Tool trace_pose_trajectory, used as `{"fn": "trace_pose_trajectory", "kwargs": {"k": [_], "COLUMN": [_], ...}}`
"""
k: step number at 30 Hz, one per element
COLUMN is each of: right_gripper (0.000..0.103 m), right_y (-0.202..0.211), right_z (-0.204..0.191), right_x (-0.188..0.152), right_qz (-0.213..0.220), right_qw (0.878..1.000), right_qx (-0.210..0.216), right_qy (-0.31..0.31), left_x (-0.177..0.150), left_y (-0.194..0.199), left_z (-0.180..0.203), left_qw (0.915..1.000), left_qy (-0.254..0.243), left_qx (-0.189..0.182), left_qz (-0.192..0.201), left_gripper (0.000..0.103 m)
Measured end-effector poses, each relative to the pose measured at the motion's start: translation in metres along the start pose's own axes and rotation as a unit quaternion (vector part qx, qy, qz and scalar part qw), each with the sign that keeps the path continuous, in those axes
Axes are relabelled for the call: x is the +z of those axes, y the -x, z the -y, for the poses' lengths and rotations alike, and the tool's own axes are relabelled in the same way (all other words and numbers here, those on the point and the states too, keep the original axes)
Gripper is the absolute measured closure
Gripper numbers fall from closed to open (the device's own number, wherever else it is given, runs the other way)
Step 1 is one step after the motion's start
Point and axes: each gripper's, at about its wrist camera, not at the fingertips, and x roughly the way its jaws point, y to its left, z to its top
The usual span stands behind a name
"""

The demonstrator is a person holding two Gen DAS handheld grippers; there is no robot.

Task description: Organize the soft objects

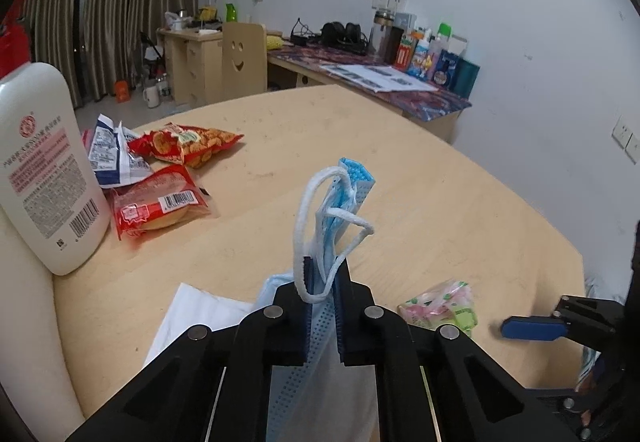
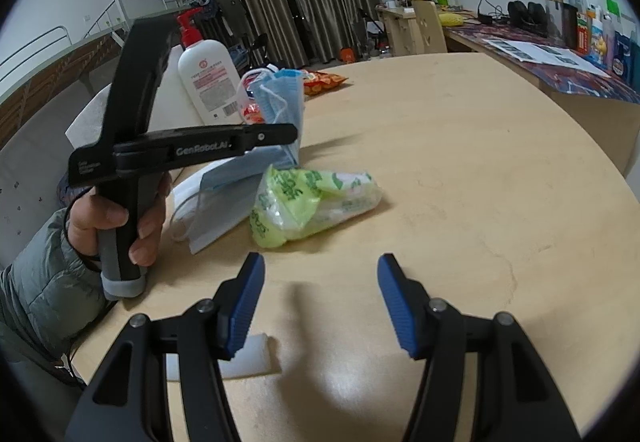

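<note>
A blue face mask (image 1: 326, 242) is clamped between the pads of the left gripper (image 1: 323, 274), whose jaws are pressed together on it. The mask is folded and stands up out of the jaws, with its white ear loops (image 1: 308, 226) draped over the fingertips, and it is lifted off the table (image 1: 420, 178). In the right wrist view the same mask (image 2: 280, 98) is seen hanging from the tip of that gripper (image 2: 290, 134), which is held by a hand (image 2: 116, 218) in a grey-green padded sleeve (image 2: 44, 282).

A second mask (image 2: 224, 202) is seen lying flat on the table below the gripper, partly over a white sheet (image 1: 188, 318). Just beside it a green and white plastic packet (image 2: 312, 202) is resting on the wood.

The right gripper (image 2: 320, 298) is held above bare table near the packet, with its blue pads well apart and nothing between them.

Farther off, a white pump bottle (image 1: 44, 166) is standing at the table's edge, and red snack packets (image 1: 160, 202) are lying next to it.
</note>
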Motion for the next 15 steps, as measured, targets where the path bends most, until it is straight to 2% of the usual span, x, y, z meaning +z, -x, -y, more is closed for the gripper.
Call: {"fn": "trace_pose_trajectory", "kwargs": {"k": [3,6,15], "right_gripper": [0.039,0.031,0.03], "right_y": [-0.004,-0.01,-0.037], "right_z": [-0.004,-0.009,-0.013], "right_x": [0.009,0.019,0.035], "right_qz": [0.0,-0.004,-0.039], "right_qw": [1.0,1.0,0.998], "right_qx": [0.0,-0.001,-0.038], "right_qy": [0.006,0.014,0.023], "left_x": [0.002,0.004,0.006], "left_y": [0.012,0.022,0.046], "left_z": [0.0,0.002,0.007], "left_qw": [0.9999,0.9996,0.9986], "left_qy": [0.004,0.0,-0.004], "left_qx": [-0.008,-0.006,-0.009], "left_qz": [0.015,0.027,0.051], "left_gripper": [0.093,0.093,0.093]}}
